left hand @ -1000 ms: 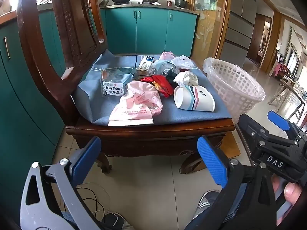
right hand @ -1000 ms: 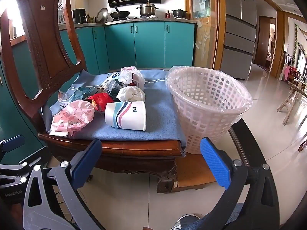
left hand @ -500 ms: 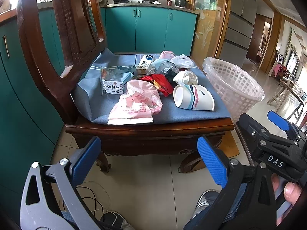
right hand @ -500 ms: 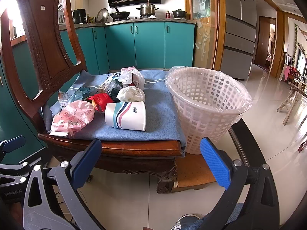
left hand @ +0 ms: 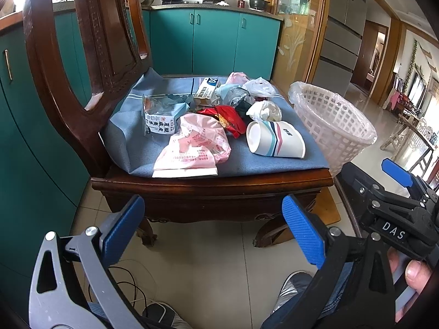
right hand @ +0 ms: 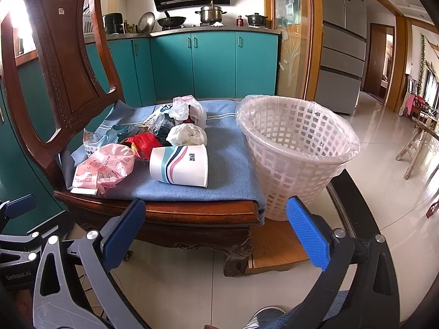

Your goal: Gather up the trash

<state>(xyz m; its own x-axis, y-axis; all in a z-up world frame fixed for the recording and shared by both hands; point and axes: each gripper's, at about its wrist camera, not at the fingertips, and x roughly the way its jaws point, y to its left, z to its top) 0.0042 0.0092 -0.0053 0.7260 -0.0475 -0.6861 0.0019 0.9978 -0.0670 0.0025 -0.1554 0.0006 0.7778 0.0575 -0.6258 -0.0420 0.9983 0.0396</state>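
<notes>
- Left wrist view: the left gripper (left hand: pixel 212 230) hangs low in front of the chair (left hand: pixel 208 186), jaws spread wide with nothing between them
- Trash lies heaped on the blue cloth (left hand: pixel 131 126) covering the seat: a pink bag (left hand: pixel 194 145) nearest, a cup (left hand: pixel 274 139) on its side to its right, a red wrapper (left hand: pixel 227 118) behind, then a pile too tangled to sort out
- The basket (left hand: pixel 333 126) stands just right of the seat, its base hidden by the seat edge
- The right gripper (left hand: pixel 395 192) shows at the right edge, cut off, with a thumb on its handle
- Right wrist view: the right gripper (right hand: pixel 215 230) is level with the seat front, jaws wide apart and holding nothing
- The cup (right hand: pixel 179 166) lies near the seat front, the pink bag (right hand: pixel 105 168) left of it, the lined basket (right hand: pixel 297 153) right beside the chair
- Part of the left gripper (right hand: pixel 19 219) shows at the left edge, its jaws out of frame here
</notes>
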